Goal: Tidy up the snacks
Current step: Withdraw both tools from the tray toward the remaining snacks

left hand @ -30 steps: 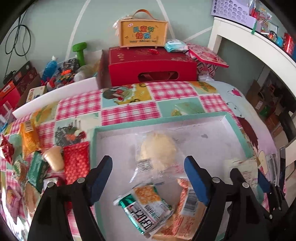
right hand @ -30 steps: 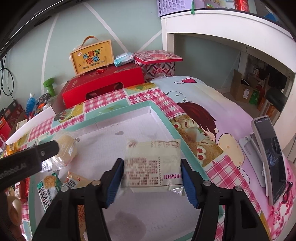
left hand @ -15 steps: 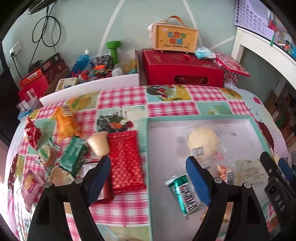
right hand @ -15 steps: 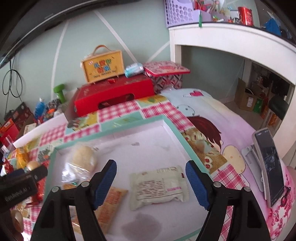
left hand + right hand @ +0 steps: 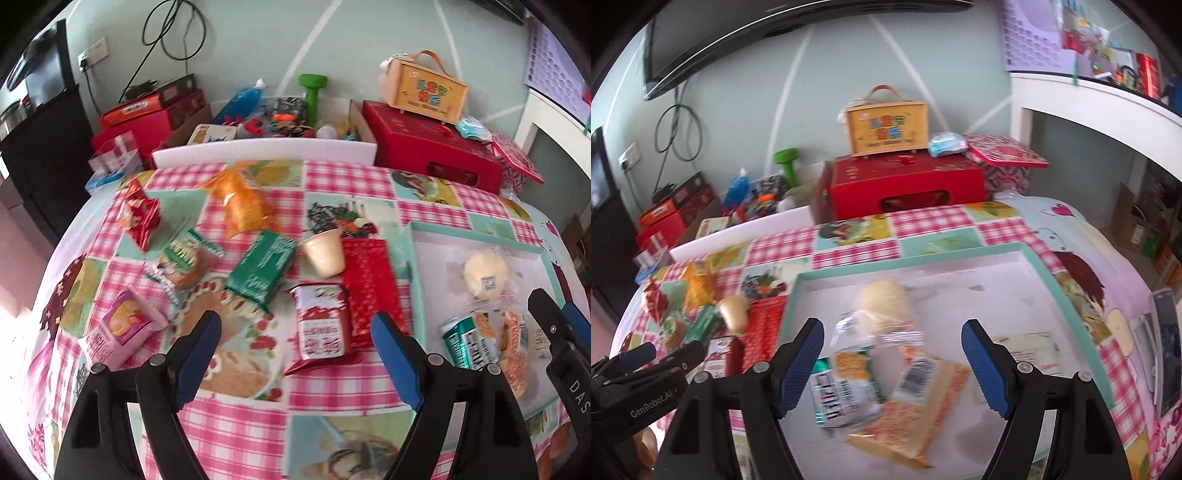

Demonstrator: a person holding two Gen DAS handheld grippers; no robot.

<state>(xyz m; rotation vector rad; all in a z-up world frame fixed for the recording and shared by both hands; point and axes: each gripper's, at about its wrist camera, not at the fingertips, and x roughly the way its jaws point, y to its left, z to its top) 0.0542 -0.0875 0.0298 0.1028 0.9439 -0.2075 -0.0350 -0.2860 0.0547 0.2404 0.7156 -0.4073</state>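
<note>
The worktop [image 5: 343, 387] wears a smooth printed cloth in pink check and cartoon patches, with a faint sheen. Between the left tool's [image 5: 295, 339] matt black plastic arms lies a glossy red foil pouch [image 5: 321, 325]; just beyond it are a crinkled green foil packet [image 5: 262, 269], a matt red patterned packet [image 5: 369, 280] and a smooth beige plastic cup [image 5: 325, 251]. Its fingertips [image 5: 391, 354] carry ribbed blue pads that look rubbery. Under the right tool [image 5: 892, 363], the tray [image 5: 1071, 295] has a matt white floor and teal rim, like card. On it a bun [image 5: 882, 302] sits in clear, shiny film beside a glossy orange wrapper [image 5: 923, 410]. Beyond, the red box [image 5: 905, 184] looks like satin card.
</note>
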